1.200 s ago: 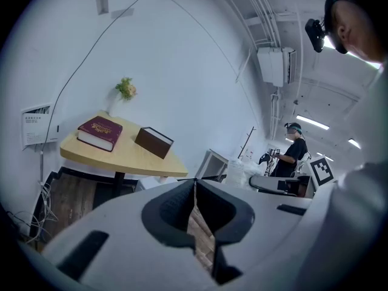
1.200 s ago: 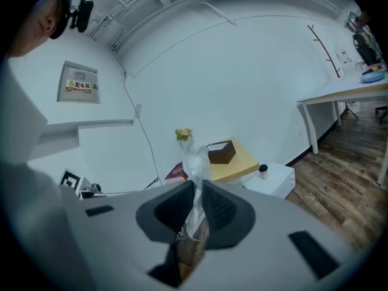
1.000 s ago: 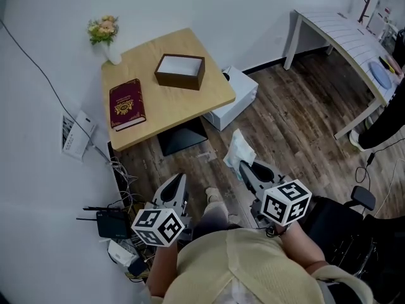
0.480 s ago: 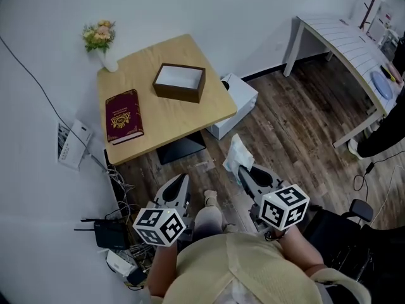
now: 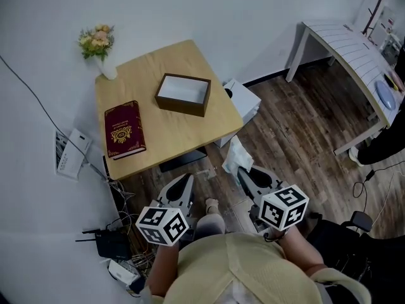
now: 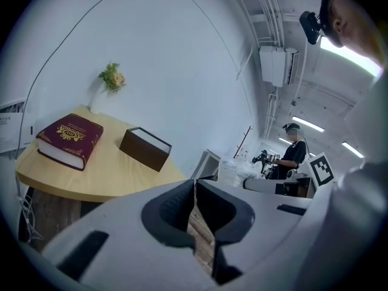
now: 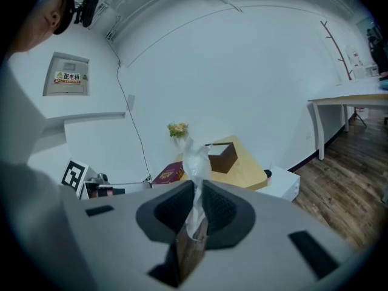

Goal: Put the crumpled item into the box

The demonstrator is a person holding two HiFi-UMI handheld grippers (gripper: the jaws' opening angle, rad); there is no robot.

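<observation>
Wooden floor below, head view: my right gripper holds the crumpled tissue, well apart from the brown box on the table. Left gripper view: left gripper closed, empty. Right gripper view: jaws pinching the tissue

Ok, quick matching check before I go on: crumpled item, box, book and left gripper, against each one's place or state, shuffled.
1. crumpled item
2. box
3. book
4. left gripper

A. dark red, lying flat on the table
B. jaws together, nothing between them
C. pinched in the right gripper
D. open top, white inside, standing on the table

Pairs: 1-C, 2-D, 3-A, 4-B.
</observation>
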